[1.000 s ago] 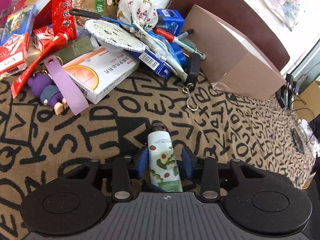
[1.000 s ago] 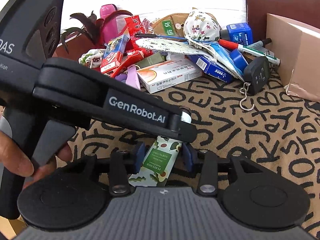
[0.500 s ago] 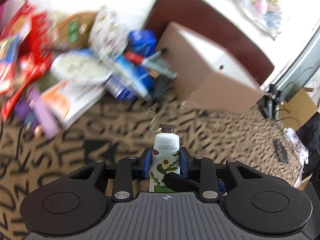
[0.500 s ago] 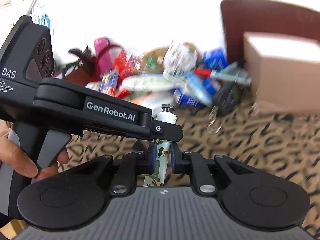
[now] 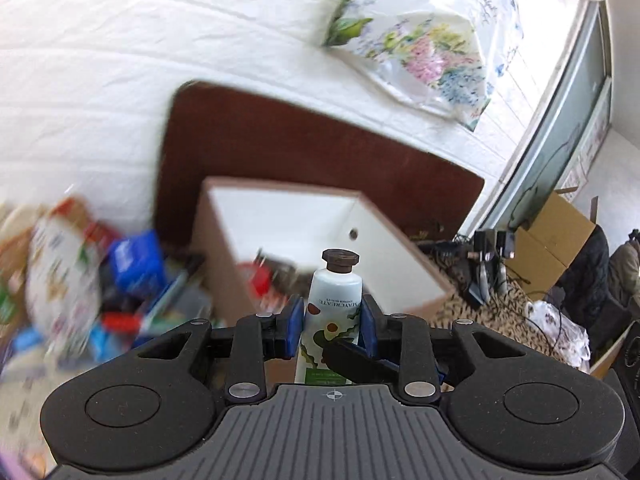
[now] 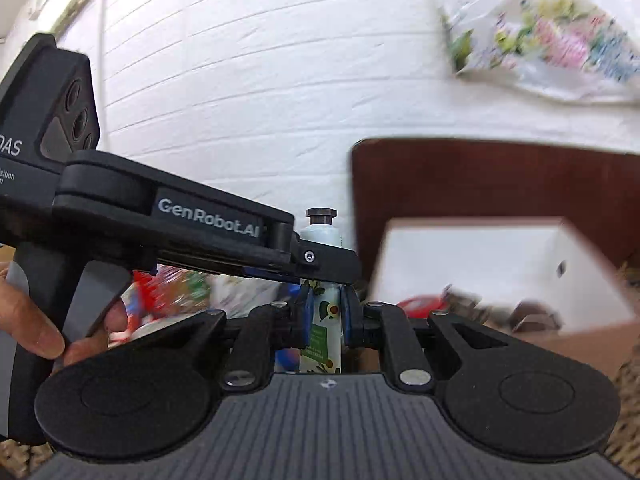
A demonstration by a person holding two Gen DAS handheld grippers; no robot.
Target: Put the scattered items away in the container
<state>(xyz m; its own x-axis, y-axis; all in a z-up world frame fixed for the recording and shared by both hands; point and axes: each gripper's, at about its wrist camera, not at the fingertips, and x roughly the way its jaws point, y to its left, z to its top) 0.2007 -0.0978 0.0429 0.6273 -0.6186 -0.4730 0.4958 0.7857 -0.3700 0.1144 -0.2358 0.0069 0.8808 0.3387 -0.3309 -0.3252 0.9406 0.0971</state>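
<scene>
Both grippers are now carrying the tube (image 5: 332, 312) up off the patterned cloth, cap upward, in front of the open box (image 5: 288, 216). Left gripper (image 5: 331, 320) is pinching its sides with blue pads; the right gripper (image 6: 324, 312), whose jaws have just been closing, is clamping it lower down. Only the right view is showing the person's hand (image 6: 36, 320) on the left handle; only the left view is showing the blurred clutter (image 5: 100, 280).

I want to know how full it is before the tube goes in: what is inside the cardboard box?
Inside the cardboard box, a red item and some dark, blurred things lie on the floor against white inner walls. The tube and the box's near wall hide the rest.
</scene>
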